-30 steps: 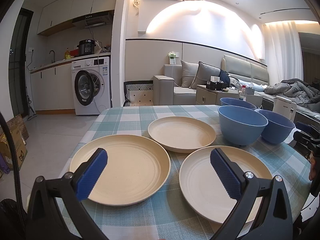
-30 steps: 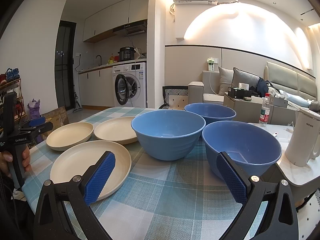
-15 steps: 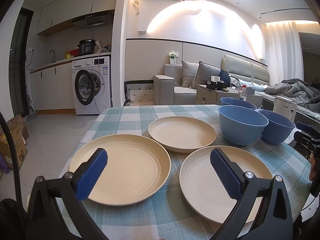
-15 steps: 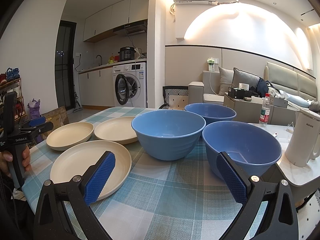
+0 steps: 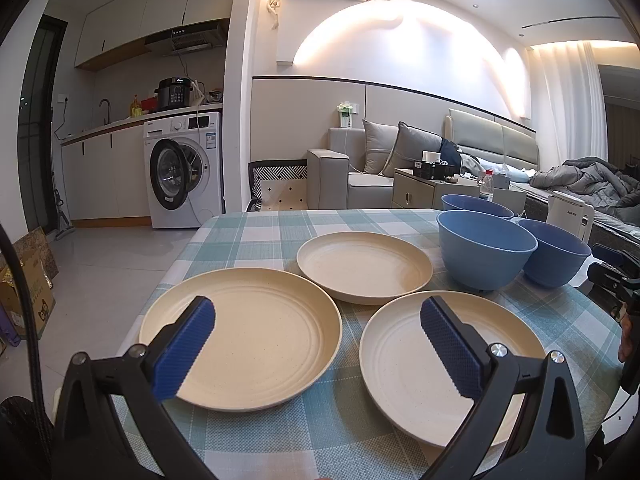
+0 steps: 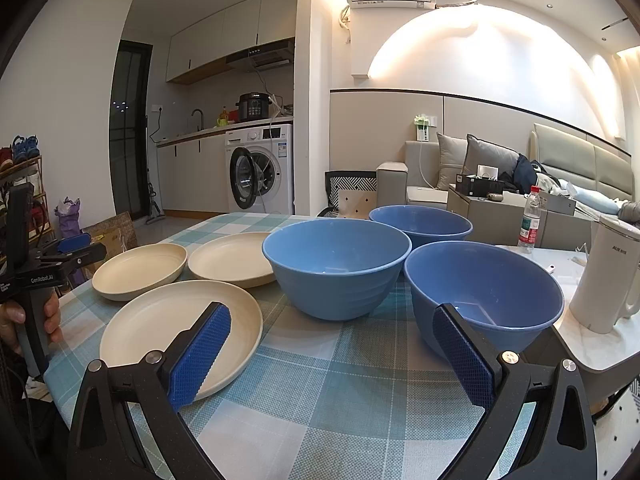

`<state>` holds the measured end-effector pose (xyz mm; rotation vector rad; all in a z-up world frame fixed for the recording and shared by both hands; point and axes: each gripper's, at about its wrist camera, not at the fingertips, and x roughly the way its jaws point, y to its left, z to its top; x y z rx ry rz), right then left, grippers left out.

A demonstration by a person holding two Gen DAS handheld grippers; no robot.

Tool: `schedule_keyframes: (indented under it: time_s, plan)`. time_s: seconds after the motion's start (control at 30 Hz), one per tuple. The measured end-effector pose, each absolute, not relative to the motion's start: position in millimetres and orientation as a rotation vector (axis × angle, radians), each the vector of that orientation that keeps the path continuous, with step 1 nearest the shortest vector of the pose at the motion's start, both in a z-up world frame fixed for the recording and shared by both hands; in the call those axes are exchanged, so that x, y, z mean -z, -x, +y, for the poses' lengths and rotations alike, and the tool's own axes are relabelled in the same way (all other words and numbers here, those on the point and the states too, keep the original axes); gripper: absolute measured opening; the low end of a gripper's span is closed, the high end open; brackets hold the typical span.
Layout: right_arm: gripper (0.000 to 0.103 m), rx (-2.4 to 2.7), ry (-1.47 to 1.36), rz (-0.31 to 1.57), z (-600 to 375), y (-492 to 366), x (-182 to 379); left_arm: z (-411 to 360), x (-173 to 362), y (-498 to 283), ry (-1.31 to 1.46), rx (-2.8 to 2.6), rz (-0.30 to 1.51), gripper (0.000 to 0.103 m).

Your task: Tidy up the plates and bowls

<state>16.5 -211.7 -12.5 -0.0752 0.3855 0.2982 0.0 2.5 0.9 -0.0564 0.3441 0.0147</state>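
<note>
We hold both grippers, left [image 5: 316, 354] and right [image 6: 330, 356], wide open and empty, ready to stack plates [image 5: 244, 334] at ten o'clock and bowls [image 6: 336, 266] at twelve.

On your counter with the checked cloth [image 5: 256, 232] three round cream plates sit in a triangle: from your left wrist view one cream plate [image 5: 240, 336] lies nearest on the left, a second cream plate [image 5: 404, 360] nearest on the right, just beside it, and a third cream plate [image 5: 364, 266] behind and between them. To their right stand three round blue bowls: the middle blue bowl [image 6: 336, 272] just beside the third plate, a far blue bowl [image 6: 420, 222] behind it, and a near blue bowl [image 6: 484, 288] to its right, close to the counter's edge. Beyond that edge, a white kettle [image 6: 604, 280] stands on a separate surface.
</note>
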Motion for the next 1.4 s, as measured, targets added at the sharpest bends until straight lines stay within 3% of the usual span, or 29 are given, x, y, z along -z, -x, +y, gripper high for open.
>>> schedule_keyframes:
  time_s: [1.4]
  plan:
    - [0.103,-0.299,0.081,0.385,-211.4,-16.2,12.5,0.1,0.9,-1.5,0.059,-0.022,0.347,0.103]
